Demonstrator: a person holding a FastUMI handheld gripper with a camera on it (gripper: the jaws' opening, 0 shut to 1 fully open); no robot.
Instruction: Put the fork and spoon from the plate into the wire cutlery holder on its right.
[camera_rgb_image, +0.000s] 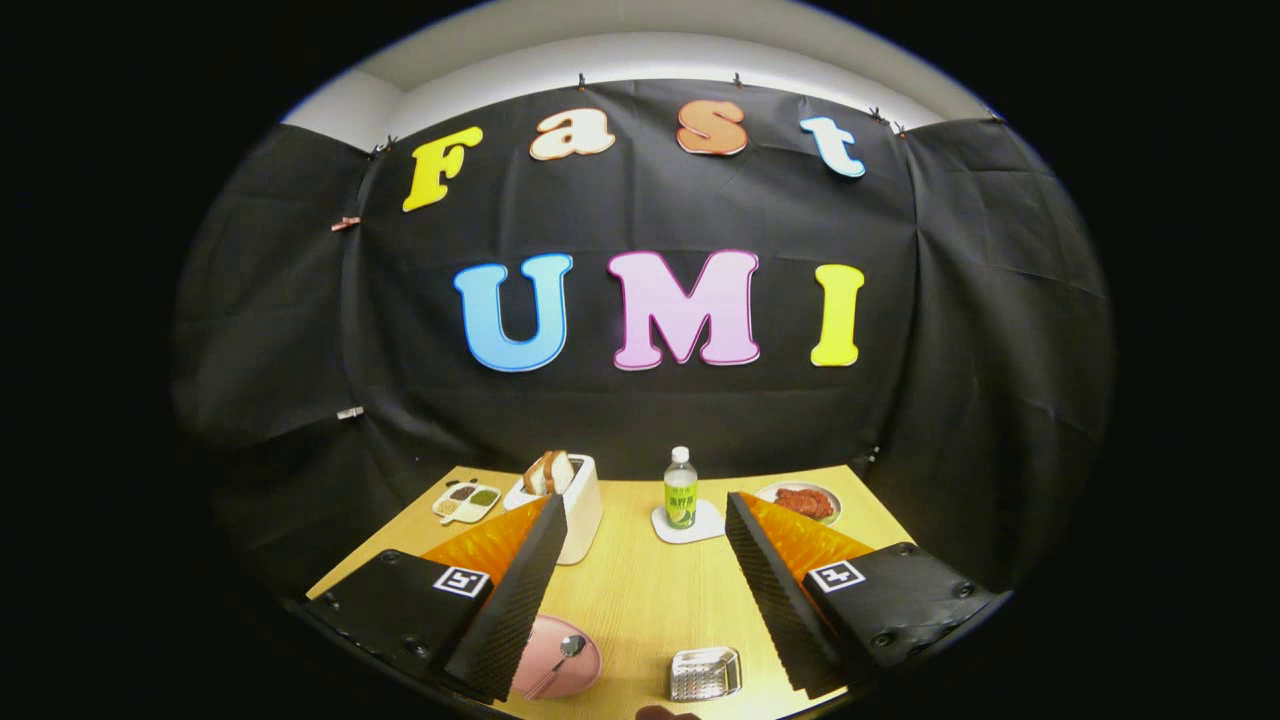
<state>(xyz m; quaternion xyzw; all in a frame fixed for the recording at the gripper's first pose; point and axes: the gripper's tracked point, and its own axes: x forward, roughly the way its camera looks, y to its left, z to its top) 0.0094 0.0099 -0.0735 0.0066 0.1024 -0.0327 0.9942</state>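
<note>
I see a pink plate (575, 662) on the pale wood-grain table (640, 590), a silvery wire cutlery holder (705, 673) right of the plate, and a green-labelled bottle (680, 490) on a white coaster (690, 525) beyond it.

Toaster (578, 505) with bread, bottle (680, 489) on coaster (690, 525), condiment tray (466, 500), meat dish (805, 500)

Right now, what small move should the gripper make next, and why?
Probably lower the open gripper toward the spoon on the pink plate. Its fingers hold nothing, and the wire holder beside the plate looks empty.
</note>
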